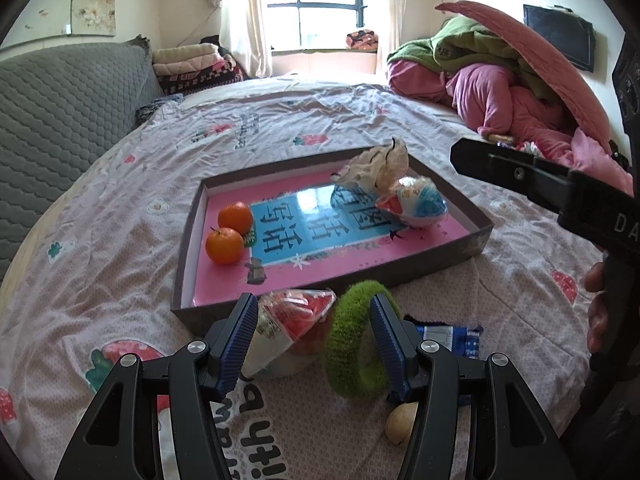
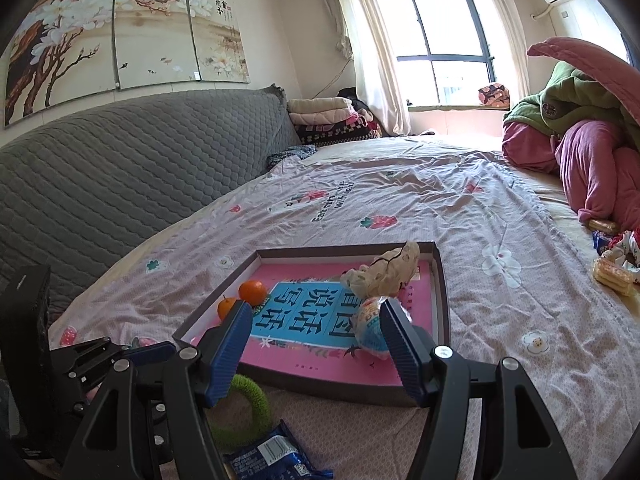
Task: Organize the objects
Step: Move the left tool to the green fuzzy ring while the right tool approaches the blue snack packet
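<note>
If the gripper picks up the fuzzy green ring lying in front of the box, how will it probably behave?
The green ring looks plush, so it is probably light and would squash somewhat between the jaws rather than slip. It leans tilted on the bedsheet beside the snack packet, so a push may topple it flat or make it roll.

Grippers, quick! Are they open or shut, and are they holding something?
Left gripper: open, holding nothing; a snack packet and green ring lie between its fingers.
Right gripper: open, holding nothing.

Both tools: black frames, ribbed blue pads (image 1: 236, 340), silver screws (image 2: 442, 351).
</note>
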The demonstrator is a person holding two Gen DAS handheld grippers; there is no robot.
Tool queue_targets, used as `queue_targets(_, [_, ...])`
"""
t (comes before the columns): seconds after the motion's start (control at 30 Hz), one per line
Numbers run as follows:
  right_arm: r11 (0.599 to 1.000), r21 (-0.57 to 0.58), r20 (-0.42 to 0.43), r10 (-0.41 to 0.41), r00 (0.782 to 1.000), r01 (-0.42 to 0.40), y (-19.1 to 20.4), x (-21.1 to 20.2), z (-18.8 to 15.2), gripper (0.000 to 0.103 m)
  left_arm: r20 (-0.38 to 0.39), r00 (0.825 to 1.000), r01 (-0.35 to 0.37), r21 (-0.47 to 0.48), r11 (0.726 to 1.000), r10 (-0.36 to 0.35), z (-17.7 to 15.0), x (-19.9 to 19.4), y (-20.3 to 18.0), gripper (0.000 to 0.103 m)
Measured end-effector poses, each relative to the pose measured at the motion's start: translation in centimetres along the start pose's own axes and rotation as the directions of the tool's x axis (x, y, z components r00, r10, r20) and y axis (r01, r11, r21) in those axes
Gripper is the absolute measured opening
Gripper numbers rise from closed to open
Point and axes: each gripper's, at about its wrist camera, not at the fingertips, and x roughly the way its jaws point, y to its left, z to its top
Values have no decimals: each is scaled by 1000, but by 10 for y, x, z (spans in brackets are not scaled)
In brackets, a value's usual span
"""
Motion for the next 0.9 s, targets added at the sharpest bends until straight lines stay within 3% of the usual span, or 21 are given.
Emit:
queue_targets(0.63, [999, 22, -42, 26, 999, -25, 2, -8, -16, 66, -58, 997, -42, 1, 999, 42, -18, 6, -2, 60])
queue_targets(0.9, [999, -20, -95, 29, 995, -31, 9, -6, -28, 66, -73, 996, -58, -9, 998, 57, -25, 5, 5, 60])
